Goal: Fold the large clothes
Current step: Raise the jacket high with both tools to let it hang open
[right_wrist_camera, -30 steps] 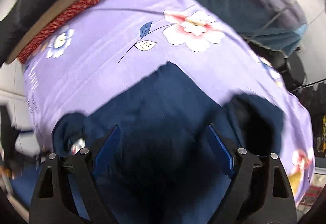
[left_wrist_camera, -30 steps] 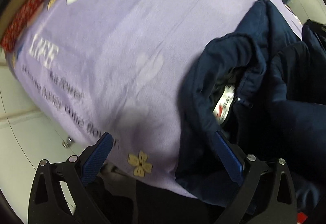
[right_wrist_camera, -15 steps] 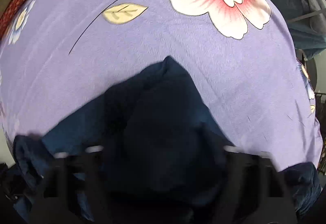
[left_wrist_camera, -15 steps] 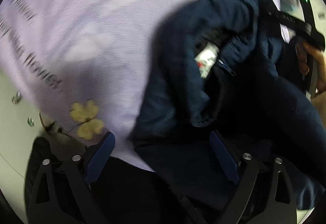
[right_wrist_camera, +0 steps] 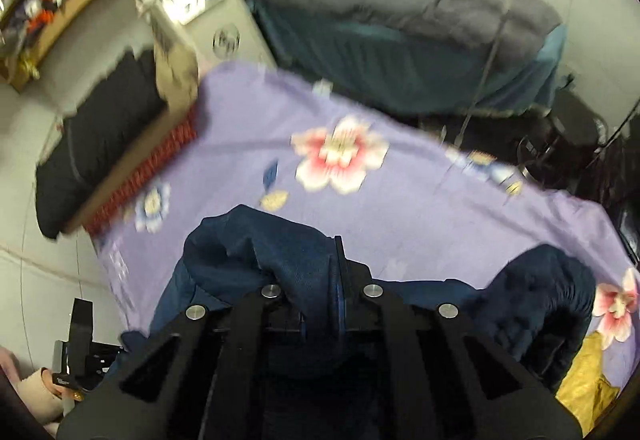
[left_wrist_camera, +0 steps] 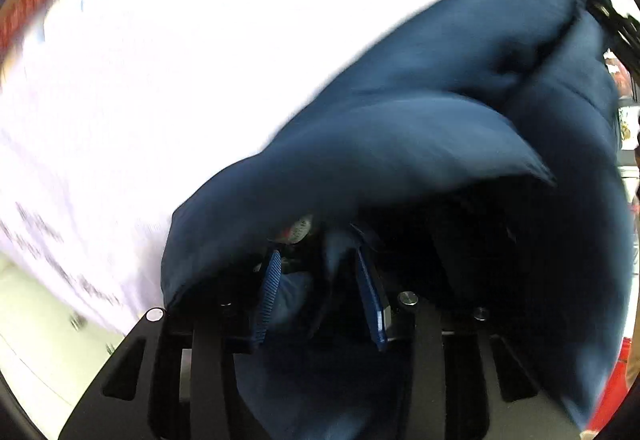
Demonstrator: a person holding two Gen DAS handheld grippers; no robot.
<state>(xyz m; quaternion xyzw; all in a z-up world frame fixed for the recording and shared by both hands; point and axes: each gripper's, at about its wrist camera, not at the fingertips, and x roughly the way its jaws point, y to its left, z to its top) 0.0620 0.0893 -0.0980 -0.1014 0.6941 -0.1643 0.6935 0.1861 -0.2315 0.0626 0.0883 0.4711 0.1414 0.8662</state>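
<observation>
A dark navy padded jacket point(left_wrist_camera: 420, 144) hangs lifted off the purple flowered bed sheet point(right_wrist_camera: 420, 200). My left gripper point(left_wrist_camera: 316, 272) is shut on a fold of the jacket near its white label point(left_wrist_camera: 298, 230). My right gripper point(right_wrist_camera: 320, 272) is shut on another bunched part of the jacket point(right_wrist_camera: 256, 244), held above the bed. The rest of the jacket trails down to the right point(right_wrist_camera: 540, 292). The left gripper shows at the lower left of the right wrist view point(right_wrist_camera: 78, 344).
The bed has a wooden headboard with red trim point(right_wrist_camera: 140, 176) and a black pillow point(right_wrist_camera: 100, 136). A second bed with grey and teal bedding point(right_wrist_camera: 420, 28) stands behind. A white cabinet point(right_wrist_camera: 192, 0) and shelf are at the back left. A yellow cloth point(right_wrist_camera: 588, 380) lies at right.
Both grippers have closed on the jacket and lifted it up off the sheet. The right view has pulled back and now shows the room.
</observation>
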